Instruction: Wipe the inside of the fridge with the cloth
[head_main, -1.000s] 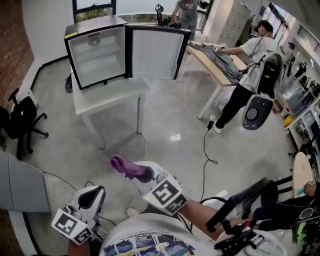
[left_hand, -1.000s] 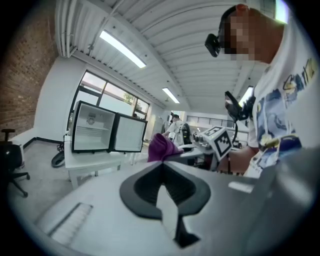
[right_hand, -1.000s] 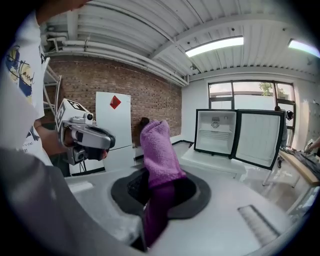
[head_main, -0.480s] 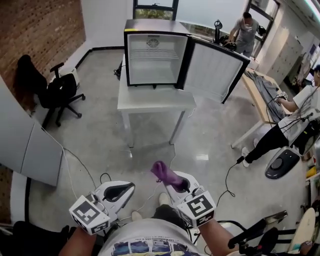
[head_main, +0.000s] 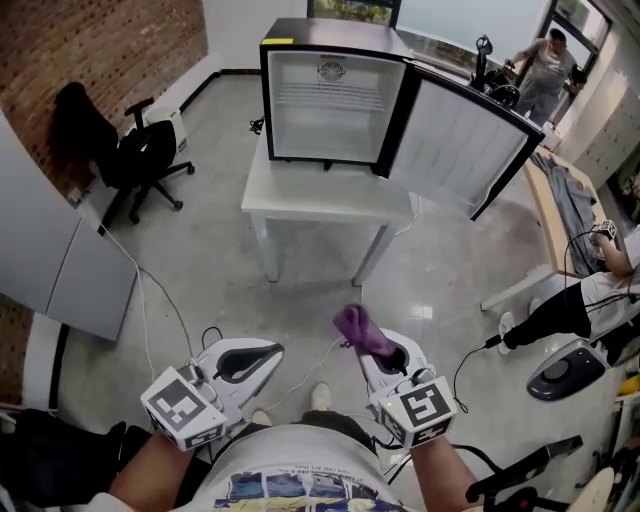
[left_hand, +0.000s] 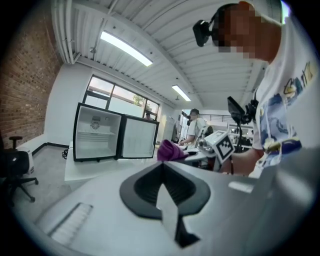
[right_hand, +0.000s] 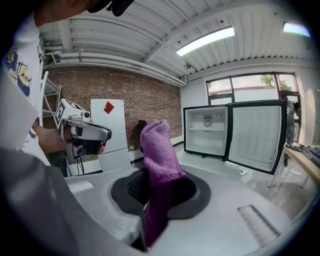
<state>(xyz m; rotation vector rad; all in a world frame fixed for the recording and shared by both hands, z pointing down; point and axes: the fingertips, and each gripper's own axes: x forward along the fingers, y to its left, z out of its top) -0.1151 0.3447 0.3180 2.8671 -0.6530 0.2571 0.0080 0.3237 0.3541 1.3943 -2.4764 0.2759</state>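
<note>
**Cloth (head_main: 360, 328) pinched in your right hand-held gripper (head_main: 386, 352), fridge (head_main: 333, 100) open ahead**

Your right hand-held gripper is clamped on the purple cloth. In the right gripper view the cloth (right_hand: 157, 150) rises from between the jaws, its free end standing up and leaning a little to the left. In the head view that end pokes forward past the jaw tips.

Your left hand-held gripper (head_main: 243, 361) holds nothing. In the left gripper view its jaws (left_hand: 161, 184) are pressed together along a single seam. You hold both grippers low, close in front of your body and side by side over the floor (head_main: 200, 270), well apart from the bench (head_main: 320, 200).

The fridge stands on the bench at its far edge, with the near part of the bench top bare. Its door (head_main: 468, 140) is swung wide open to the right and hangs out past the bench's right edge. The white inside faces you, and a wire shelf (head_main: 332, 97) crosses its upper half.

A black chair (head_main: 130, 150) stands on the floor left of the bench, near the brick wall (head_main: 100, 40). A thin cable (head_main: 140, 290) trails over the floor from the left toward your feet.
</note>
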